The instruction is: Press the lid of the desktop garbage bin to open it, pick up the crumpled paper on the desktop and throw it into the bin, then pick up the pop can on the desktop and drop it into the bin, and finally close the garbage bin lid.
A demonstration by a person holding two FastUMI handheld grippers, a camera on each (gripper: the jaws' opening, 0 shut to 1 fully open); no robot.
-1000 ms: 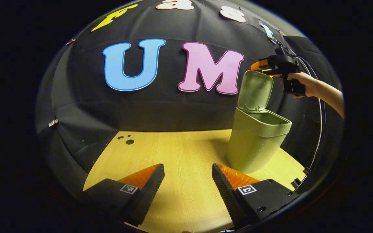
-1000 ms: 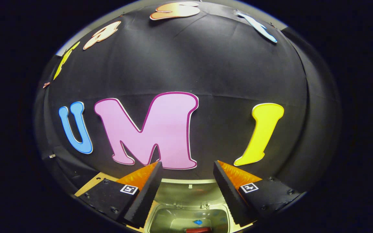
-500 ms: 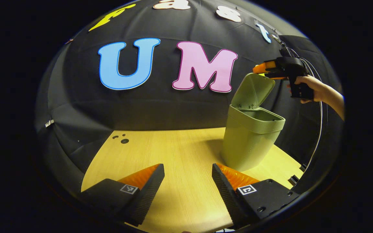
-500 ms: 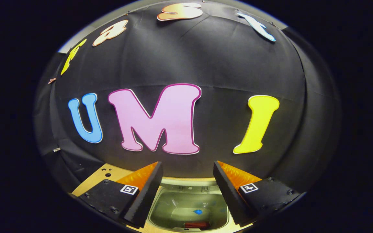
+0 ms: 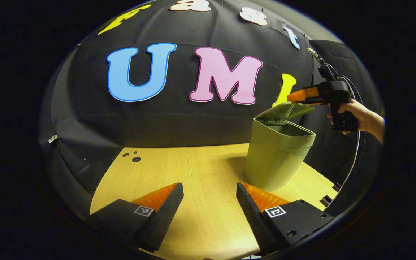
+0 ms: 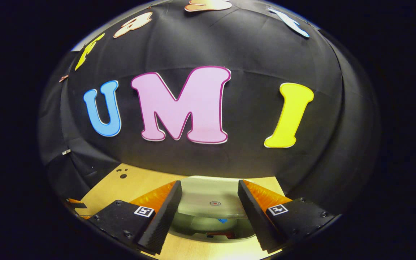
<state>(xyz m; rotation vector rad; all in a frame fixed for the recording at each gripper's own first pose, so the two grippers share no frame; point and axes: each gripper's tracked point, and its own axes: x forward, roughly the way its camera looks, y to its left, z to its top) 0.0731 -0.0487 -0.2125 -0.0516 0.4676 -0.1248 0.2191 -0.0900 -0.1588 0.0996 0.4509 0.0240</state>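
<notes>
in the left gripper view the green bin (image 5: 278,159) stands on the wooden table (image 5: 200,180), off to the right and toward the back, close to the black cloth wall (image 5: 85,119). its lid (image 5: 284,111) is tilted low over the opening, hinged at the back and lifted only a little at the near edge, so a dark wedge of the inside shows beneath it. the right gripper (image 5: 302,96) reaches in from the right, held by a hand (image 5: 356,117), with its fingers at the raised edge of the lid — whether they touch it i cannot tell from this side. the left gripper (image 5: 209,202) hangs low over the table in the foreground, well apart from the bin, its fingers spread wide with nothing between them. a few small dark holes (image 5: 133,157) mark the table's far left corner. in the right gripper view the right gripper (image 6: 209,202) looks down over the bin, fingers wide apart and empty; between them lies the lid (image 6: 211,202), nearly flat, with a small red ring (image 6: 215,203) on its top. under the lid's near edge a slice of the bin's inside (image 6: 211,227) shows — a bit of blue (image 6: 222,220) and something dark red (image 6: 222,235), too hidden to name.
</notes>
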